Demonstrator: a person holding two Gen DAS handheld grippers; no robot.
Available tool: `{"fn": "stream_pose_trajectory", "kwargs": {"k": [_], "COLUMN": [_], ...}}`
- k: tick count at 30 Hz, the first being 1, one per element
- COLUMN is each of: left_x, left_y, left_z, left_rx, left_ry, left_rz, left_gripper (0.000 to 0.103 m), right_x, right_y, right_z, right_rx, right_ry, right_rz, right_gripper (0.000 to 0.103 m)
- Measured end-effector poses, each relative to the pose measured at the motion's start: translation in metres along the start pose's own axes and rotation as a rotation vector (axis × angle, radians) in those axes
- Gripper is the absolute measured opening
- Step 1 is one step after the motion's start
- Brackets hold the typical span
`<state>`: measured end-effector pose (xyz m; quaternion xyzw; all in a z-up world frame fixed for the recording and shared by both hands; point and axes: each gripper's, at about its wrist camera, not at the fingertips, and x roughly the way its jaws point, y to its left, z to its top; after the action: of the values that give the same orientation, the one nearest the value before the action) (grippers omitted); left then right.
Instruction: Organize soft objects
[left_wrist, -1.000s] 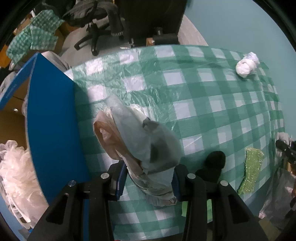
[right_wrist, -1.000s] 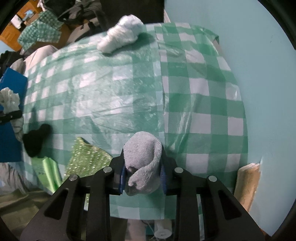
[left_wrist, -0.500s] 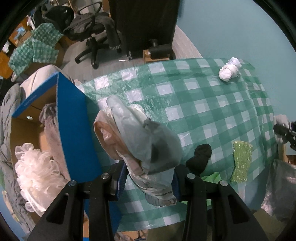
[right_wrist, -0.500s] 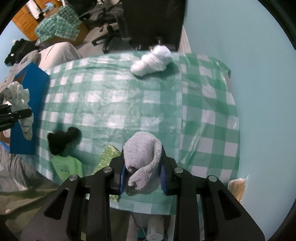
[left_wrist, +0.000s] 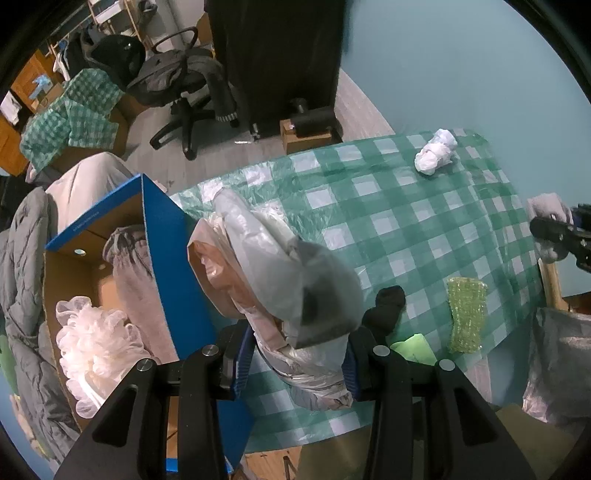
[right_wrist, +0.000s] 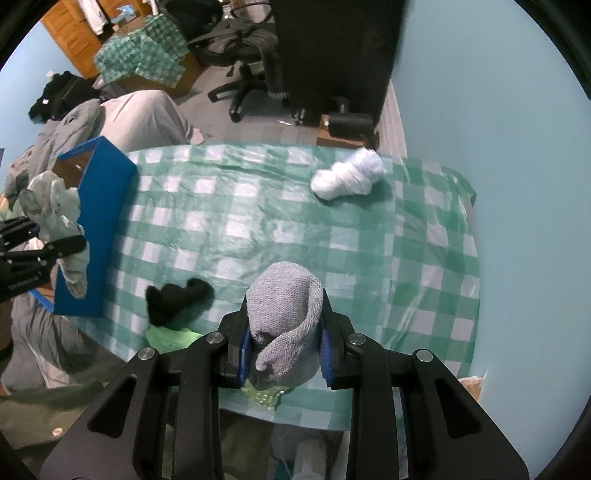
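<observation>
Plastic bags (left_wrist: 280, 280), crumpled, seemingly several, clamped in left gripper (left_wrist: 295, 363); right gripper (right_wrist: 284, 354) pinches grey sock (right_wrist: 284, 314).

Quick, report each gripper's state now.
Left gripper: shut on crumpled grey and peach plastic bags.
Right gripper: shut on rolled grey knit sock.

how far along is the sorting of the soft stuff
Partly done. Already in the box: a white pouf and grey cloth. In hand: the left gripper holds bunched bags, the right gripper a grey sock. Left on the table: white bundle, black sock, green items.
</observation>
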<state>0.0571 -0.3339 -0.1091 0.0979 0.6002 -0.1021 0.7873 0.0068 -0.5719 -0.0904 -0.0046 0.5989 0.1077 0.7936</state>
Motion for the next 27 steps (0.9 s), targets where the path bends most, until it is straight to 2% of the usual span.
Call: {"fn": "stream_pose_trajectory", "kwargs": {"k": [12,27], "left_x": [-0.028,-0.044], "left_y": [0.014,0.056], "left_z": [-0.007,-0.025], "left_rx": [-0.008,-0.091], "left_ry": [-0.041,-0.054], "left_rz": [0.002,0.015], "left_gripper": [0.041,0.041], "right_x": [-0.018,-0.010], "right_y": [0.045,0.116], "right_z": [0.027,0.056], "right_rx": [-0.074,-0.188], "right_ry": [-0.030,-0.036], "right_rz": [0.035,0.115], "right_gripper": [0.027,0.027]}}
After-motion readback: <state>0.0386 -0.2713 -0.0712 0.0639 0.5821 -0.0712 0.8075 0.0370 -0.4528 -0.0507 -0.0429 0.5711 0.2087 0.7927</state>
